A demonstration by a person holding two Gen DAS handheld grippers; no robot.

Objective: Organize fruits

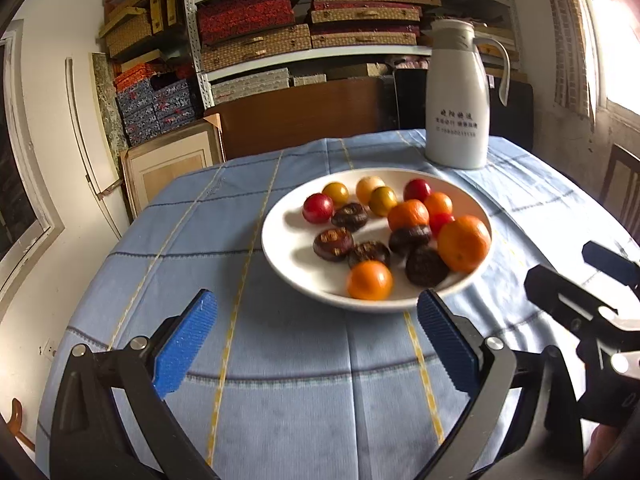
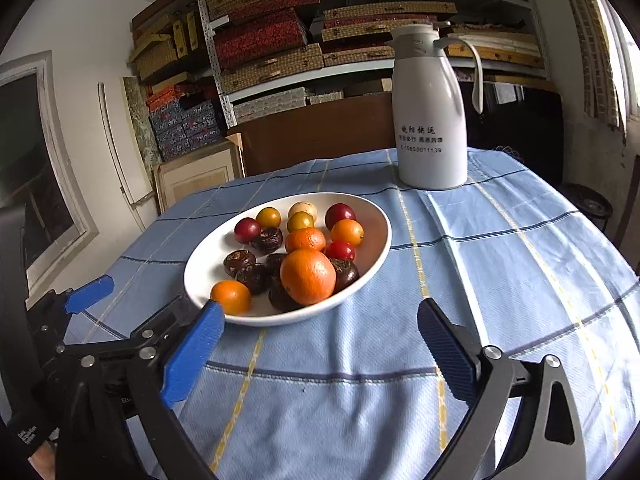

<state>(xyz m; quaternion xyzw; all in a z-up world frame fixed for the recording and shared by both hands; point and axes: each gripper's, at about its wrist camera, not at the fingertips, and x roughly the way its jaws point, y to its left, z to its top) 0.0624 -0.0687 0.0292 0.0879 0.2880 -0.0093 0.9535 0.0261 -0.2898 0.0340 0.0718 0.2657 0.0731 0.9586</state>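
left wrist: left gripper (image 1: 316, 344) spread wide, holding nothing; white plate (image 1: 280, 256) of fruits at 1 o'clock on blue tablecloth (image 1: 280, 400).
right wrist: right gripper (image 2: 320, 344) spread wide, empty; plate at 11 o'clock, white jug (image 2: 430, 120) beyond at 1 o'clock.

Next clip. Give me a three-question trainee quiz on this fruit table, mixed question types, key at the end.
1. True or false: the left gripper is shut on a fruit.
2. Where does the largest orange lie?
A. on the blue checked tablecloth
B. in the white plate
C. beside the white thermos jug
3. Fill in: the right gripper holds ____.

Key: 1 false, its jaws stand open and empty; 2 B; 3 nothing.
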